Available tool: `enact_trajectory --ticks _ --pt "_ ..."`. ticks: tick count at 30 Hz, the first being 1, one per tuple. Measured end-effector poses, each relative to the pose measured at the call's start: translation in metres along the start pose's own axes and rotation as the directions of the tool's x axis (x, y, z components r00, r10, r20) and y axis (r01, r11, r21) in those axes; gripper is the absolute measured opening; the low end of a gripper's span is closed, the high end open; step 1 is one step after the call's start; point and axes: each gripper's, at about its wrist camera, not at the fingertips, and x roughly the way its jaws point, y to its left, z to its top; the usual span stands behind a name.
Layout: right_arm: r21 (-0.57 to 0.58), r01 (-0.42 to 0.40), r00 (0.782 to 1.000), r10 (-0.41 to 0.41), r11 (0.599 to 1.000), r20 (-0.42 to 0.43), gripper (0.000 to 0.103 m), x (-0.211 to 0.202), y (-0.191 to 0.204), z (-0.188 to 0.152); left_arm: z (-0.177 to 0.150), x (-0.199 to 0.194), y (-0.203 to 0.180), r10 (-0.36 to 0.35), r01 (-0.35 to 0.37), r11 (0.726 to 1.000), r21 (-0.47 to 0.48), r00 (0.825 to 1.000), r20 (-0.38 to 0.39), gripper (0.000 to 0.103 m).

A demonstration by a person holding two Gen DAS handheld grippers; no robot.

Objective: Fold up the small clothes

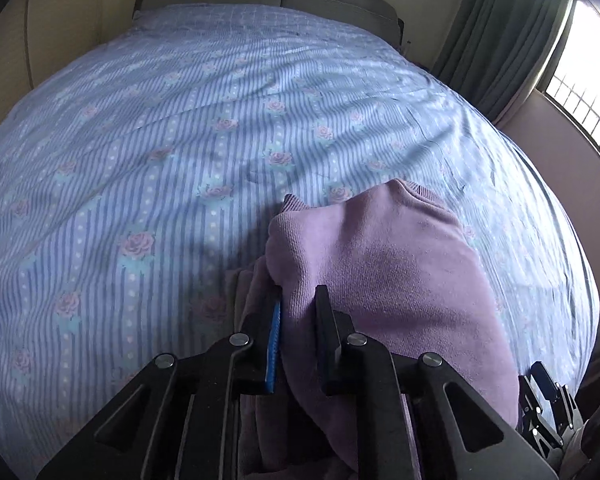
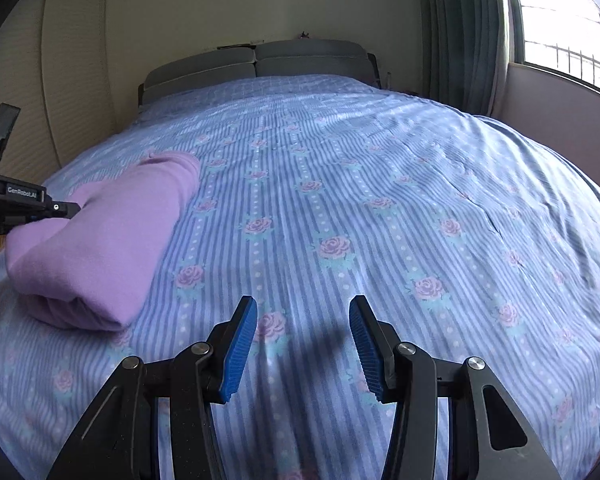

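The left gripper point(image 1: 298, 312) pinches the folded purple garment point(image 2: 100, 240); the right gripper point(image 2: 303, 344) gapes beside it. Tugging could unravel folds.

Your view fills with a wide bed under a rumpled blue striped bedsheet printed with pink roses point(image 2: 340, 208). At its far end you've got a grey padded headboard in two sections point(image 2: 256, 64) against a cream wall point(image 2: 220, 4). To your right, a grey-green curtain point(image 2: 464, 28) hangs beside a bright barred window point(image 2: 560, 24).
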Motion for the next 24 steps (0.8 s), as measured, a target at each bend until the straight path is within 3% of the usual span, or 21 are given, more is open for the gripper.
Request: enact_trajectory --ticks 2,4,5,6,11,12,14,16,22,24 --pt "-0.007 -0.012 1.0 0.012 1.0 -0.004 0.048 0.002 0.0 -0.002 0.0 -0.006 -0.006 0.006 -0.006 1.0 0.012 1.0 0.009 0.022" --pt "0.002 -0.022 1.0 0.022 1.0 0.004 0.048 0.001 -0.001 -0.002 -0.001 -0.013 -0.012 -0.005 0.005 1.0 0.028 1.0 0.003 0.04" --pt "0.009 -0.027 1.0 0.027 1.0 0.005 0.048 0.001 -0.002 -0.002 -0.003 -0.018 -0.015 -0.006 0.006 0.999 0.036 1.0 0.002 0.061" --pt "0.015 -0.032 0.999 0.032 0.999 0.005 0.048 0.002 -0.004 -0.003 -0.006 -0.025 -0.016 -0.001 0.0 0.999 0.04 1.0 0.009 0.068" --pt "0.042 -0.042 0.999 0.042 0.998 0.011 0.048 0.002 -0.006 -0.004 -0.031 -0.049 -0.018 -0.021 0.02 1.0 0.018 0.999 0.033 0.066" --pt "0.042 -0.042 0.999 0.041 0.998 0.012 0.048 0.002 -0.007 -0.005 -0.036 -0.049 -0.018 -0.024 0.023 1.0 0.013 0.999 0.022 0.054" --pt "0.042 -0.041 0.999 0.041 0.998 0.015 0.048 0.001 -0.007 -0.005 -0.046 -0.046 -0.016 -0.025 0.025 1.0 0.004 1.0 0.011 0.039" --pt "0.04 -0.042 0.999 0.042 0.998 0.017 0.048 0.002 -0.007 -0.005 -0.05 -0.047 -0.016 -0.001 0.001 1.0 -0.002 0.999 0.032 0.031" --pt "0.043 -0.046 0.999 0.045 0.998 0.013 0.048 0.003 -0.009 -0.005 -0.067 -0.045 -0.009 0.031 -0.027 0.998 -0.059 0.997 0.068 0.028" --pt "0.038 -0.043 0.999 0.043 0.998 0.011 0.049 0.003 -0.009 -0.005 -0.068 -0.046 -0.009 0.024 -0.019 0.998 -0.062 0.996 0.085 0.032"
